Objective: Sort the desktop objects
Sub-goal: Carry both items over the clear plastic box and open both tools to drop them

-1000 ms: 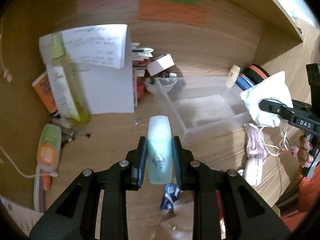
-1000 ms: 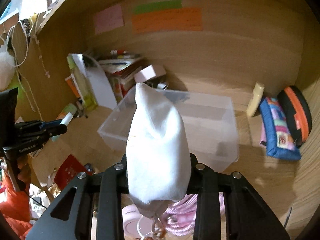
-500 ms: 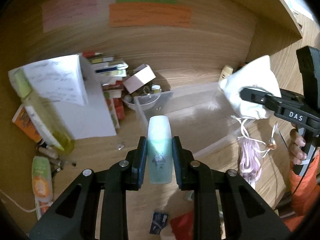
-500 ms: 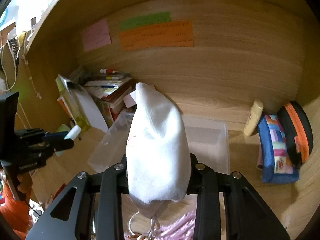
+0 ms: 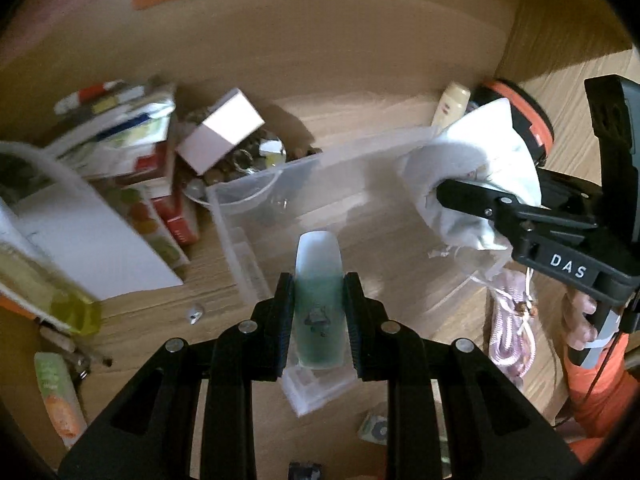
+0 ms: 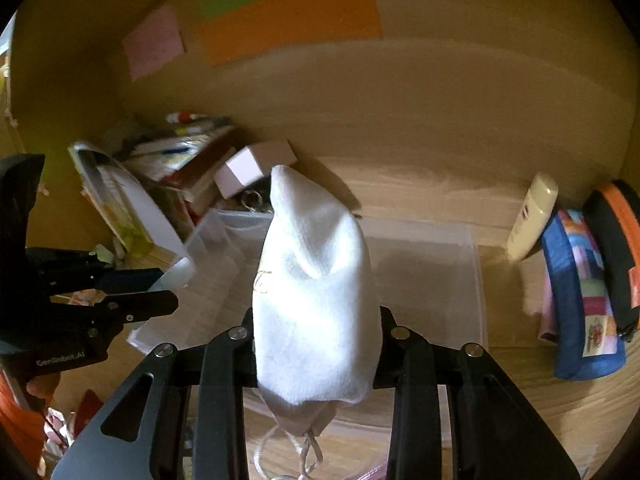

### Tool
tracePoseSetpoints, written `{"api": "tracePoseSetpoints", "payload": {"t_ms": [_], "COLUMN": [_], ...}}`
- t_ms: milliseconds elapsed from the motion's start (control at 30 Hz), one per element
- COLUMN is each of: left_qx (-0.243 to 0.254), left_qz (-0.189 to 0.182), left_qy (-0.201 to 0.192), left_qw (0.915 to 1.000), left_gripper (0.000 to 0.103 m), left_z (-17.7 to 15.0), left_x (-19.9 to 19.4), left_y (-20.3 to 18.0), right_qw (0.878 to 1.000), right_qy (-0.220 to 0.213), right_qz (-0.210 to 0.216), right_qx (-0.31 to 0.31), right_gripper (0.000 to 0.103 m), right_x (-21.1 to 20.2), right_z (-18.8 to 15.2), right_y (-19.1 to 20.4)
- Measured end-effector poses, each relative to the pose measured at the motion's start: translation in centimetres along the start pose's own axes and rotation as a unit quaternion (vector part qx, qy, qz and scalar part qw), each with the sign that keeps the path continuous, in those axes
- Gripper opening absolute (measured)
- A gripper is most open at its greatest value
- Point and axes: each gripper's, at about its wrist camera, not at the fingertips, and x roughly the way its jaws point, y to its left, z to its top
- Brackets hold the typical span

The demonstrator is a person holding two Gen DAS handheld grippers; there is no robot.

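My left gripper (image 5: pixel 318 304) is shut on a pale teal bottle (image 5: pixel 318 280) with a white cap and holds it over the near rim of a clear plastic bin (image 5: pixel 240 236). My right gripper (image 6: pixel 316 332) is shut on a white drawstring pouch (image 6: pixel 316 288) and holds it above the same bin (image 6: pixel 476 280). In the left wrist view the right gripper (image 5: pixel 460 200) with the pouch (image 5: pixel 480 168) hangs over the bin's right side. In the right wrist view the left gripper (image 6: pixel 160 292) sits at the bin's left edge.
A stack of books and boxes (image 5: pixel 132 148), a pink-white box (image 5: pixel 220 132) and a yellow bottle (image 5: pixel 52 288) stand left of the bin. A cream tube (image 6: pixel 532 216), a blue pouch (image 6: pixel 580 300) and an orange-black case (image 6: pixel 620 248) lie right. A pink cord (image 5: pixel 512 336) lies near.
Both grippers have moved forward and in over the clear bin with their objects still held. The bin now fills the middle of both views.
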Motion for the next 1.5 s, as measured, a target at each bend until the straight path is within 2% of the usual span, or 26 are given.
{"api": "tracePoseSetpoints", "payload": {"t_ms": [200, 500, 733, 933, 967, 1000, 1067, 1100, 1133, 1233, 1300, 1500], "left_qx": [0.015, 0.036, 0.056, 0.054, 0.055, 0.053, 0.048, 0.046, 0.044, 0.038, 0.032, 0.027], "left_qz": [-0.008, -0.004, 0.033, 0.039, 0.038, 0.038, 0.035, 0.036, 0.038, 0.037, 0.04, 0.047], "left_qy": [0.035, 0.057, 0.066, 0.068, 0.068, 0.066, 0.056, 0.046, 0.039, 0.023, 0.011, -0.02], "left_qw": [0.9992, 0.9977, 0.9957, 0.9954, 0.9954, 0.9957, 0.9967, 0.9972, 0.9975, 0.9983, 0.9986, 0.9983], "left_gripper": [0.024, 0.024, 0.024, 0.024, 0.027, 0.033, 0.045, 0.05, 0.051, 0.06, 0.07, 0.076], "left_z": [1.3, 2.0, 2.1, 2.0, 2.0, 2.0, 2.1, 2.1, 2.1, 1.9, 1.7, 0.2], "left_x": [2.9, 5.3, 6.0, 6.1, 5.9, 5.6, 4.8, 4.1, 3.4, 1.4, 0.1, -3.5], "left_y": [-0.8, -1.4, -2.2, -2.3, -2.3, -2.3, -2.3, -2.2, -2.2, -1.8, -1.8, -1.5], "right_qw": [0.999, 0.998, 0.996, 0.994, 0.994, 0.994, 0.994, 0.993, 0.993, 0.993, 0.993, 0.993], "right_qy": [0.029, 0.054, 0.069, 0.066, 0.066, 0.064, 0.054, 0.045, 0.031, 0.008, -0.002, -0.027], "right_qz": [-0.019, -0.04, -0.051, -0.072, -0.074, -0.077, -0.084, -0.088, -0.094, -0.101, -0.102, -0.098], "right_qx": [0.005, -0.017, -0.038, -0.047, -0.048, -0.051, -0.055, -0.056, -0.059, -0.064, -0.064, -0.063], "right_gripper": [0.029, 0.029, 0.03, 0.033, 0.035, 0.041, 0.056, 0.067, 0.072, 0.077, 0.079, 0.08], "right_x": [2.3, 3.8, 4.4, 4.5, 4.4, 4.2, 3.8, 3.4, 2.7, 1.2, 0.2, -2.8], "right_z": [-0.4, -1.2, -1.5, -1.4, -1.4, -1.4, -1.2, -1.2, -1.0, -0.6, -0.5, -0.6], "right_y": [-1.1, -1.1, -0.4, 0.3, 0.4, 0.5, 0.7, 0.9, 1.0, 1.4, 1.6, 1.9]}}
